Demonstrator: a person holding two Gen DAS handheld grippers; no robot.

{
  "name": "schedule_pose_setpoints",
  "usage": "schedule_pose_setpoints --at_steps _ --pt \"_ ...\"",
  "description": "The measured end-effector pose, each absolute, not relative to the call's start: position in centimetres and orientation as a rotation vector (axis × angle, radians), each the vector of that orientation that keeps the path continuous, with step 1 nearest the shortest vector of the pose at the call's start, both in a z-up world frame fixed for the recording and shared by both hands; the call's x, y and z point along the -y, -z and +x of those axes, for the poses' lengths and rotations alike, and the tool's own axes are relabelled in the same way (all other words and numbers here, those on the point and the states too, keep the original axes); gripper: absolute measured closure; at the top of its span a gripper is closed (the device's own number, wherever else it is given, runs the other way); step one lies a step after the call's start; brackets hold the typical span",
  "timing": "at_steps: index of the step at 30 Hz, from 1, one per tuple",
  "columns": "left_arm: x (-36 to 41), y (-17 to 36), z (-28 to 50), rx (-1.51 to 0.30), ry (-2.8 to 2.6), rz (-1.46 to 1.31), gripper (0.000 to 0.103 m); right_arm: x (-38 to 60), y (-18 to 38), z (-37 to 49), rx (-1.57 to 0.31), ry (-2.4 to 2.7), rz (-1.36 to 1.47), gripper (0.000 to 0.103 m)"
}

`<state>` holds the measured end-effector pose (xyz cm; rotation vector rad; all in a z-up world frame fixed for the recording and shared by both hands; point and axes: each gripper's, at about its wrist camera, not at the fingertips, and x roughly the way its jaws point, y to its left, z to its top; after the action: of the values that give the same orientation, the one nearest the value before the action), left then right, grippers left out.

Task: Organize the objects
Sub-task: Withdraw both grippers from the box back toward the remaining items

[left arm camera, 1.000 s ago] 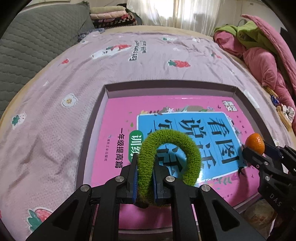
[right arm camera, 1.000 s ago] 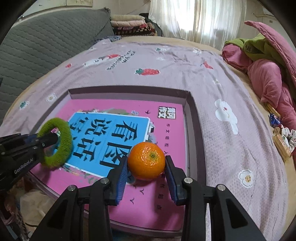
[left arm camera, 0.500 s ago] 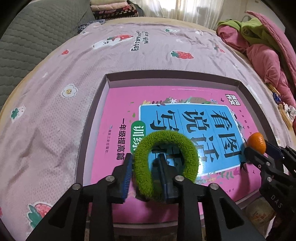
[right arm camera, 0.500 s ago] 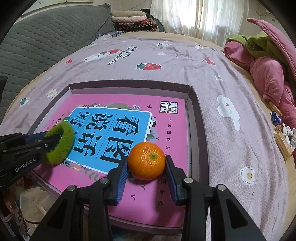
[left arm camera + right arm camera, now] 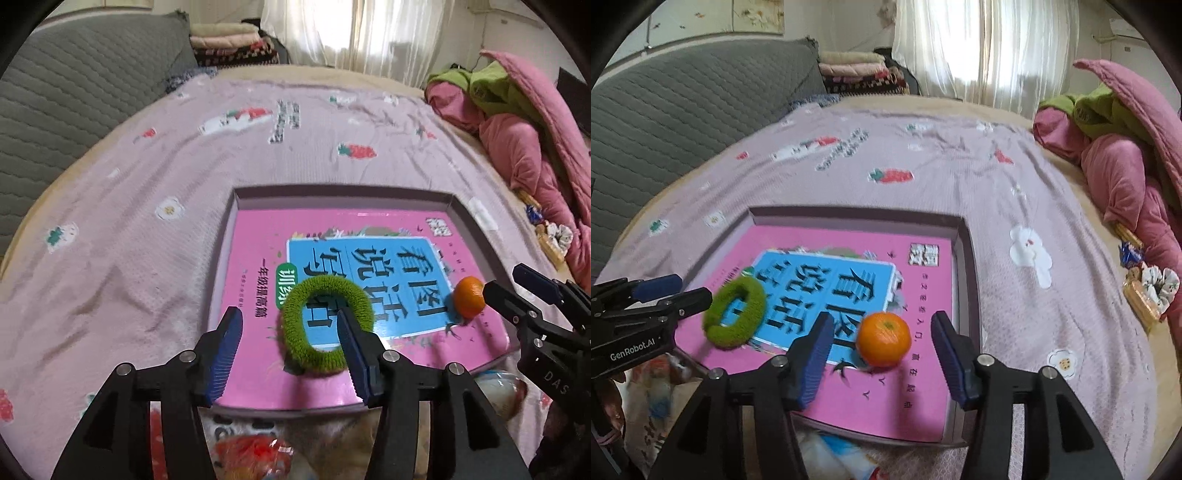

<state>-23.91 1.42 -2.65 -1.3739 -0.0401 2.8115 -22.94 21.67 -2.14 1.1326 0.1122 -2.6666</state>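
Both objects let go within the last second. A second ago the left tool (image 5: 288, 336) was clenched on the green fuzzy ring (image 5: 327, 325) and the right tool (image 5: 879, 349) on the orange (image 5: 883, 339); now both sets of jaws are opening and neither pad presses on anything.

Ring: lies flat on the pink book (image 5: 255, 295) inside the shallow tray (image 5: 343, 194), over the near-left corner of the book's blue panel. It has dropped from upright to lying down.

Orange: sits on the book near the tray's right wall, at the blue panel's near-right corner.

Judgement: 2 items are placed in the tray, so this drop-off step looks finished. Both tools appear to be lifting away; the views are slightly blurred.

Left tool: released, jaws fairly wide and opening. The right finger overlaps the ring's right side in the left wrist view; contact cannot be told. The left finger stands clear, over the book's left edge.

Right tool: released, jaws opening. The orange shows between the 2 fingers with a clear gap on each side.

Other loose items lie on the bed (image 5: 960, 177) at far right: a floral scrunchie (image 5: 1161, 282) and a small blue packet (image 5: 1130, 254), well apart from the tray.
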Motion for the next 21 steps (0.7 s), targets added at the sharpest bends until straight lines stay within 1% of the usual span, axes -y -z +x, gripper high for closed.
schedule_pose_setpoints --at_steps 7,12,21 --pt "-0.6 -0.7 -20.5 0.015 -2.871 -1.263 0.044 -21.3 -1.5 -19.6 -0.167 2.725 0.994 0.040" --pt "-0.5 -2.1 -18.1 -0.014 -2.879 -1.224 0.044 -20.9 -3.3 -17.5 -0.190 2.736 0.938 0.036" --pt "-1.1 -3.8 -14.5 -0.019 -2.871 -1.160 0.043 -20.6 -5.4 -13.4 -0.213 2.749 0.893 0.035"
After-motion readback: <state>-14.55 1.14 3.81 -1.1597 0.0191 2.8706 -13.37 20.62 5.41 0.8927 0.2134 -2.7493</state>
